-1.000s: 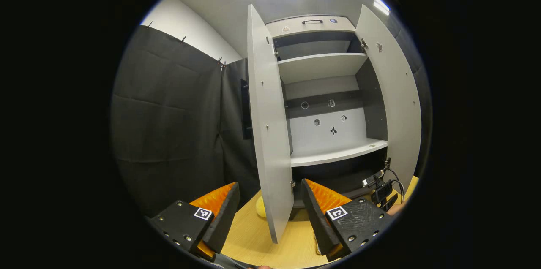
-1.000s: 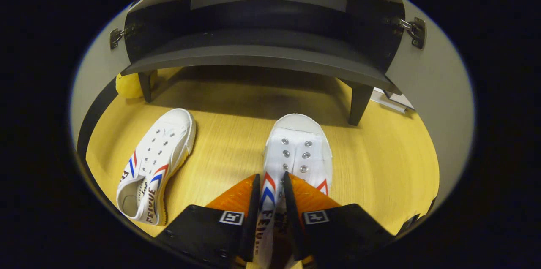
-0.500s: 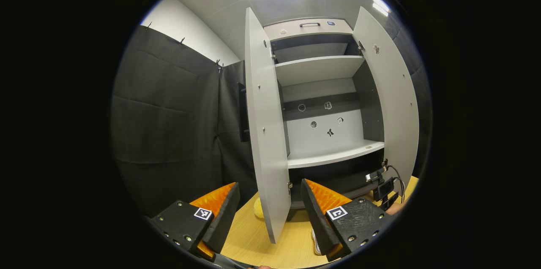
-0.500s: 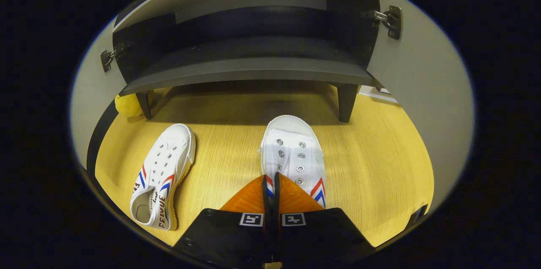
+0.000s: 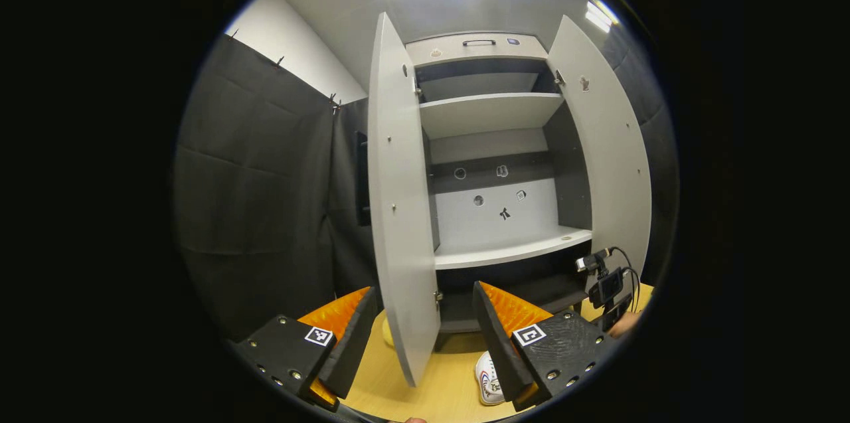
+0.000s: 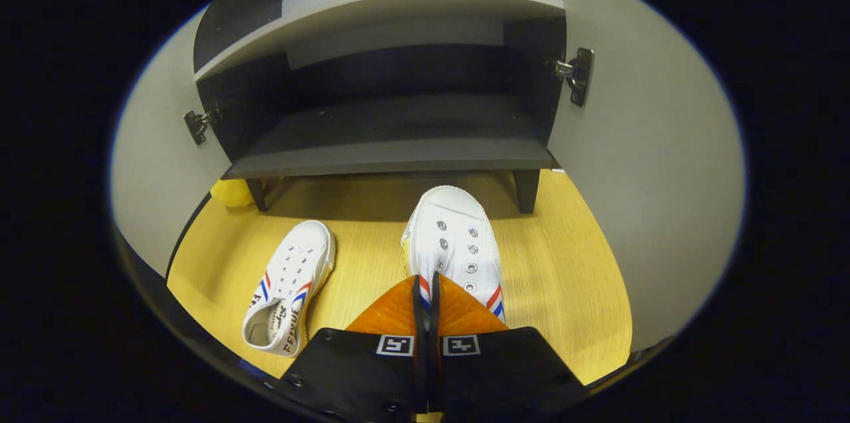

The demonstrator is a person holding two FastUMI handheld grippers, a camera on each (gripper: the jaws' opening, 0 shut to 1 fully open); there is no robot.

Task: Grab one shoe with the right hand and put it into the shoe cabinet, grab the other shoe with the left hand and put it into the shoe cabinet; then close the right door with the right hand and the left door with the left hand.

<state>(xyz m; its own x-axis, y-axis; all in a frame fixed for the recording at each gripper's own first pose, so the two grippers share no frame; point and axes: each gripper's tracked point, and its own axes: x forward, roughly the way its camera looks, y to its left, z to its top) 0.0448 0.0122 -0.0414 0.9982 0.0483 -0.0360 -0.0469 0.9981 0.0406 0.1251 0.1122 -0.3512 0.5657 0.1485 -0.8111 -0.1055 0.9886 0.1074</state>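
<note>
Two fingers of the left gripper (image 5: 422,333) are standing spread wide in the left gripper view, gripping nothing. Ahead of them the shoe cabinet (image 5: 495,164) is standing with both doors swung out: the left door (image 5: 397,210) is rising between the fingers, the right door (image 5: 607,157) further to the right. A bit of the second shoe (image 5: 488,378) is peeking out just beside the right-hand finger on the wooden floor (image 5: 425,393). To the right the other gripper (image 5: 604,287) is showing farther off.

In the right gripper view, the right gripper (image 6: 426,297) is pinching the side wall of the held shoe (image 6: 455,247), its fingers pressed nearly together on the fabric. The toe is pointing forward at the dark bottom shelf (image 6: 398,144), just ahead and slightly above. The second shoe (image 6: 291,287) is lying to the left, apart.

Judging by this, the shoe is being carried in; doing it well likely means lifting the toe above the shelf's front edge and keeping it centred between the doors.
</note>
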